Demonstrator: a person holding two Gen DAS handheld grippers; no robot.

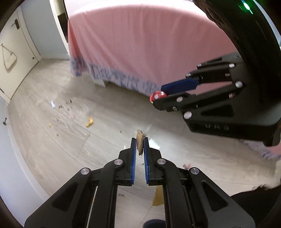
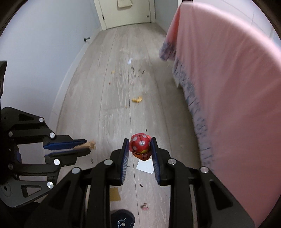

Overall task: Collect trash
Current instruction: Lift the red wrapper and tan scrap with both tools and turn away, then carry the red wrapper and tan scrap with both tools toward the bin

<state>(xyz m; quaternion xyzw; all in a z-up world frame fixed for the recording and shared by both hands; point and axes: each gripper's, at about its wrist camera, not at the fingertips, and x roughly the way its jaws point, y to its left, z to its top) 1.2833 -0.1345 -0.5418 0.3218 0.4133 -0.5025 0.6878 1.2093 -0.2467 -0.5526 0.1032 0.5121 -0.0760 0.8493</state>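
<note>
My left gripper is shut on a crumpled brown paper scrap and holds it above the floor. It also shows at the left of the right wrist view, with the scrap sticking out of its tips. My right gripper is shut on a crumpled red wrapper with white dots. In the left wrist view the right gripper is at the right, in front of the bed, with the red wrapper at its tips. A yellow scrap and small dark crumbs lie on the floor.
A bed with a pink cover stands along the right. A white wall runs on the left and a door at the far end. A white card, a brown card piece and a pink bit lie on the floor below.
</note>
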